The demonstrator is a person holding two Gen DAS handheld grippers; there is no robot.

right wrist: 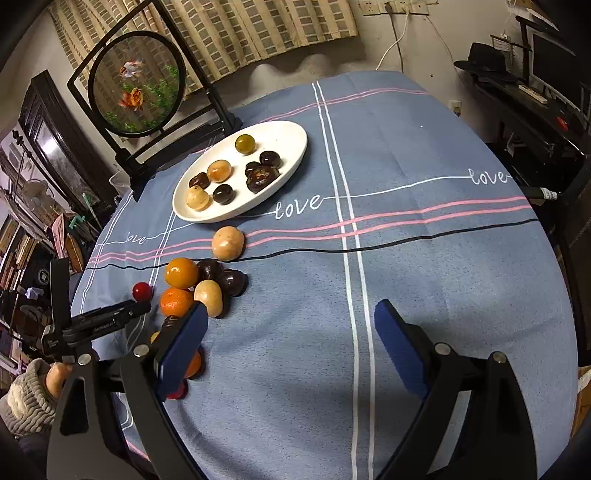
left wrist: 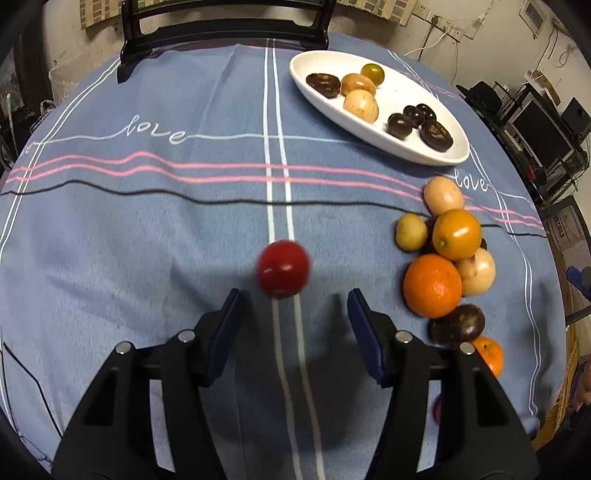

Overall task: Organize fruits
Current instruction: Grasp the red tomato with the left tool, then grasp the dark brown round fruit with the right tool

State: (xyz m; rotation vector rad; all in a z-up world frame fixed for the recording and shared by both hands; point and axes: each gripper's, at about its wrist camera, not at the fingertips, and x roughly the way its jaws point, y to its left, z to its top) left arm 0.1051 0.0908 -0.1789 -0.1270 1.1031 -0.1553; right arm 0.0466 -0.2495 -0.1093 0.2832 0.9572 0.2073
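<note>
Lived-in home room: cloth-covered counter (right wrist: 443, 295) marked "love", round goldfish screen (right wrist: 138, 83) and woven blind (right wrist: 258, 29) beyond the tongs, cluttered shelves (right wrist: 22, 251) left, hat (right wrist: 484, 59) right.

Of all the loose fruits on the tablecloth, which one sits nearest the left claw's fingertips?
The small red fruit, lying alone on the white stripe just ahead of the open left claw. The oranges and pale fruits cluster off to the side.
</note>
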